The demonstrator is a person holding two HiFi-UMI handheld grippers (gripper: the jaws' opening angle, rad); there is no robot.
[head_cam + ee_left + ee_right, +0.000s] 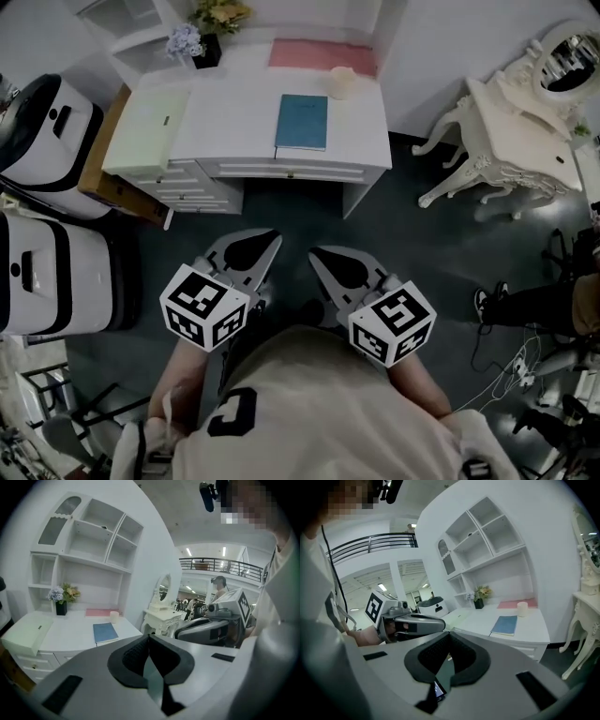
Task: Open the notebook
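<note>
I am holding both grippers out in front of my chest, over the dark floor (281,211) and well short of the white desk (234,112). My left gripper (272,236) is keeping its jaws pressed together: in the left gripper view the two dark pads are meeting at their tips with nothing between them. My right gripper (317,253) is doing the same, its jaws closed on each other and pinching nothing. The two grippers are sitting side by side, near each other but not touching, both pointing toward the desk.

The blue notebook (302,122) is lying flat and closed on the desk top, right of the middle and near the front edge, well apart from both grippers. A cream candle (341,82) is standing just behind its far right corner, apart from it, and a pink mat (319,54) is lying along the back of the desk. A black vase of flowers (202,42) is standing at the back left corner, and a pale green box (150,131) is resting on the left end of the desk, above the drawers. White open shelves (84,541) are rising behind the desk.

To the right, an ornate white dressing table (511,141) with an oval mirror (567,61) is standing apart from the desk. At my left, two white and black machines (47,131) are standing on the floor.
</note>
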